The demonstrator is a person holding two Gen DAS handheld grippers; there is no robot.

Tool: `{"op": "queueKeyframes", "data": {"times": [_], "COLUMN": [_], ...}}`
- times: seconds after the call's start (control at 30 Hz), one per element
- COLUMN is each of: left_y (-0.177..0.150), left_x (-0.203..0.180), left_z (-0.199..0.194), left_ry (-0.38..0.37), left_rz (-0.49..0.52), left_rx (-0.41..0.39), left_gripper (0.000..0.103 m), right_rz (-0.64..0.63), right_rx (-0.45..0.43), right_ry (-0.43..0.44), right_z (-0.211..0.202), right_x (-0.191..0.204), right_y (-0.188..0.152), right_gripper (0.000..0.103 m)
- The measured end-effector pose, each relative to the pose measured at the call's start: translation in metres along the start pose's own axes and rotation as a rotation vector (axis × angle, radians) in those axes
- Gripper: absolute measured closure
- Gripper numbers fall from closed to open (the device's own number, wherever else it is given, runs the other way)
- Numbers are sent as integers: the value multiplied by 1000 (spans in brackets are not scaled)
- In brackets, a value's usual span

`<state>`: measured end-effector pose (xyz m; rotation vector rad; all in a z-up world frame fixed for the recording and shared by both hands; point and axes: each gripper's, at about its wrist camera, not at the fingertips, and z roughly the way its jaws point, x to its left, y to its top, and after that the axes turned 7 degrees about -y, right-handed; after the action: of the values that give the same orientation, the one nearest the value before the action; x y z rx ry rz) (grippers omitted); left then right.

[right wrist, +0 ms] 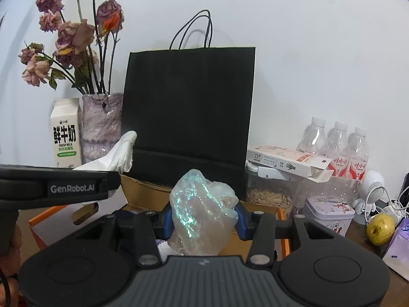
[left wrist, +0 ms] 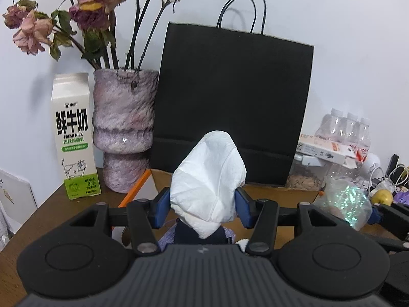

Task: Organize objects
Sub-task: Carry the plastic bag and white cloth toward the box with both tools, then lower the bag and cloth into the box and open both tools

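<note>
My left gripper is shut on a crumpled white tissue that sticks up between its blue pads. In the right wrist view that tissue shows at the left above the left gripper's black body. My right gripper is shut on a scrunched, glittery clear plastic wrapper; the same wrapper appears at the right edge of the left wrist view. Both grippers hover above an open cardboard box with orange edges. A tall black paper bag stands right behind the box.
A milk carton and a purple vase of dried roses stand at the back left. At the right are water bottles, a flat white carton, a jar of seeds, a tin, a pear and cables.
</note>
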<state>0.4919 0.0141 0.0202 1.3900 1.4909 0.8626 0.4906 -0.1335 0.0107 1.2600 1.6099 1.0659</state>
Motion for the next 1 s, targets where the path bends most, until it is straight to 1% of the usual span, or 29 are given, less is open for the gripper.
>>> {"op": "queueKeyframes", "data": {"times": [0.17,0.33,0.43,0.53,0.57,0.6,0.63,0.67,0.7,0.77,1.0], "left_y": [-6,-9,-11,-11,-11,-11,-10,-10,-10,-9,-8], "left_x": [0,3,3,2,3,3,4,5,5,6,5], "left_z": [9,15,17,16,16,15,14,13,12,11,7], "left_ry": [18,44,46,50,52,57,60,64,67,65,59], "left_rz": [14,20,30,39,39,37,33,25,17,6,3], "left_rx": [22,44,49,40,33,28,25,16,1,-6,-11], "left_gripper": [49,49,46,33,26,17,11,0,0,0,0], "right_rz": [-8,-15,-12,-14,-11,-8,-2,3,9,18,27], "right_rx": [31,90,101,103,104,108,111,110,105,92,82], "right_ry": [-8,-28,-21,-23,-22,-20,-20,-22,-23,-22,-14], "right_z": [7,18,20,21,21,22,22,23,22,20,15], "right_x": [1,2,2,3,2,2,1,0,0,-1,-2], "right_y": [-5,-11,-13,-15,-15,-15,-15,-15,-15,-15,-11], "right_gripper": [59,58,57,50,46,37,28,14,3,0,0]}}
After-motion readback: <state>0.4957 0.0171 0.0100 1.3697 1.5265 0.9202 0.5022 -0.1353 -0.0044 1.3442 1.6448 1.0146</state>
